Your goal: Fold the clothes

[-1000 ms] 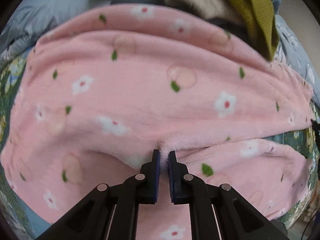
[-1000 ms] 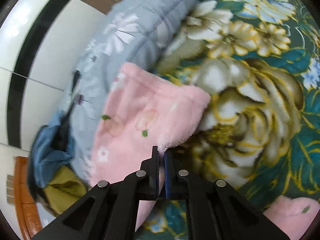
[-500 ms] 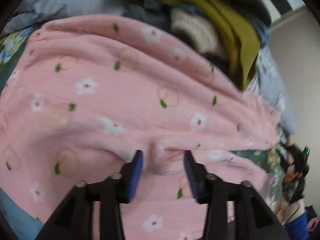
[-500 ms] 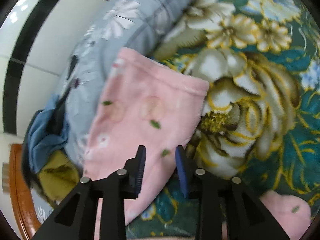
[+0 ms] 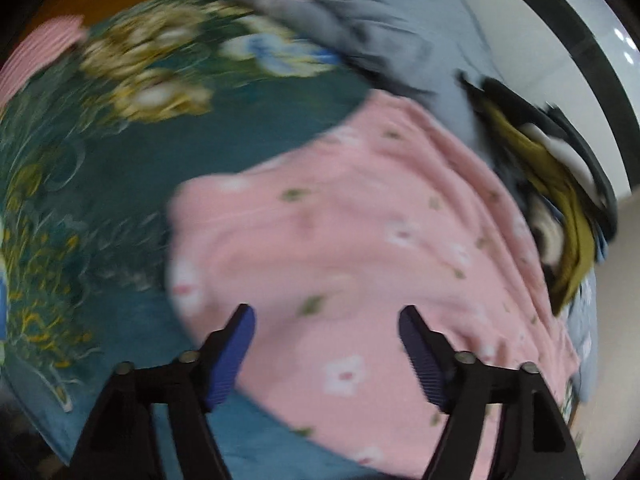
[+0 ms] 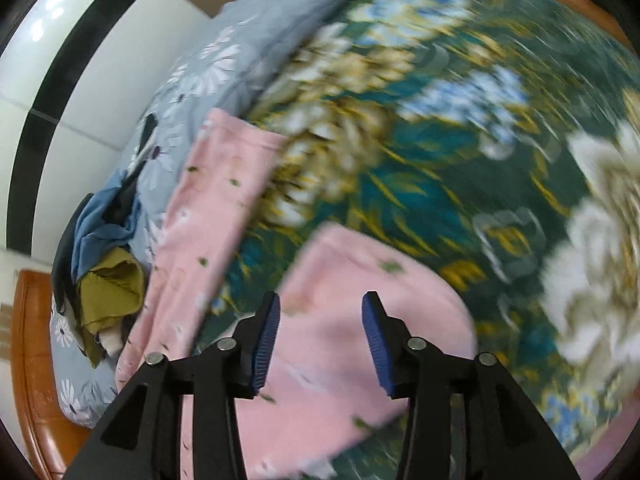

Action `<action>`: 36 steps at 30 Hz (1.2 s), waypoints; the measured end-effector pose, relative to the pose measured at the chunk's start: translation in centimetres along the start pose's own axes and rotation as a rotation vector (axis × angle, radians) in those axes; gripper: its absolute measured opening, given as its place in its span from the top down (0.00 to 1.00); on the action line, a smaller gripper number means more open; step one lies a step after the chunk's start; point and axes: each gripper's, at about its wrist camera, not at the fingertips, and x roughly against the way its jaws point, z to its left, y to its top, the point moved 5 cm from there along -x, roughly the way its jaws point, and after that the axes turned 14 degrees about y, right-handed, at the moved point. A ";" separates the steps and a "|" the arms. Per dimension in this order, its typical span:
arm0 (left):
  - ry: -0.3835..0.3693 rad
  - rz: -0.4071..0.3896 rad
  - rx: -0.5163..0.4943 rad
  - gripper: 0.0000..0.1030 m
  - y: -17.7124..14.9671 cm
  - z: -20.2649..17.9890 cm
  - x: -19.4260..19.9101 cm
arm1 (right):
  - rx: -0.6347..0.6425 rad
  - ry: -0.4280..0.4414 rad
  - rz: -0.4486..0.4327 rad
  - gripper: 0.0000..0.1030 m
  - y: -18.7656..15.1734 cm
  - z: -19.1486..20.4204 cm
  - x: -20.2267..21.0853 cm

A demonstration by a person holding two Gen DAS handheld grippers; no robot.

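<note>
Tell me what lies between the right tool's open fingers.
Only pink garment shows between the right tool fingers, unclamped, in the right wrist view.

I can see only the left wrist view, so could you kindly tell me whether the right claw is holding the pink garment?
Observer: No. The right claw is open, with the pink garment lying below it, ungripped.
Operator: Does any more pink fabric lie beyond it?
Observer: Yes, another pink stretch runs toward the grey quilt.
Operator: What sits at that far side?
Observer: A blue cloth and an olive one, bunched together.
</note>
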 end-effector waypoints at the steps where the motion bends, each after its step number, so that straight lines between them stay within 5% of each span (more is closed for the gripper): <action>1: -0.007 0.016 0.027 0.20 -0.2 1.2 -0.6 | -0.017 0.001 0.004 0.44 -0.8 -0.7 0.4; 8: 0.024 0.075 0.086 0.19 -2.5 4.1 -4.4 | -0.123 -0.008 0.038 0.44 -5.0 -4.3 0.6; 16: -0.033 0.022 0.091 0.12 -2.8 3.9 -4.3 | -0.240 0.065 -0.014 0.44 -6.3 -5.3 -1.1; 18: -0.046 0.028 0.122 0.12 -2.8 4.2 -4.3 | -0.225 0.058 -0.006 0.51 -6.3 -4.9 -1.5; 20: -0.049 0.039 0.165 0.14 -2.7 4.6 -4.2 | -0.215 0.043 0.006 0.71 -6.2 -4.7 -1.9; 23: -0.025 0.045 0.212 0.28 -2.3 5.2 -4.2 | -0.223 0.048 0.007 0.91 -5.8 -4.4 -2.0; 24: -0.008 0.042 0.215 0.51 -2.2 5.3 -4.2 | -0.224 0.053 0.003 0.93 -5.5 -4.1 -1.9; 25: -0.004 0.046 0.218 0.85 -2.2 5.4 -4.3 | -0.224 0.059 -0.001 0.94 -5.2 -3.9 -1.9; 26: -0.019 0.061 0.229 0.94 -2.1 5.6 -4.3 | -0.225 0.064 -0.005 0.95 -5.0 -3.6 -1.8; 36: -0.337 -0.015 0.358 0.94 4.8 1.5 2.4 | -0.119 0.255 -0.086 0.97 1.2 4.6 -0.9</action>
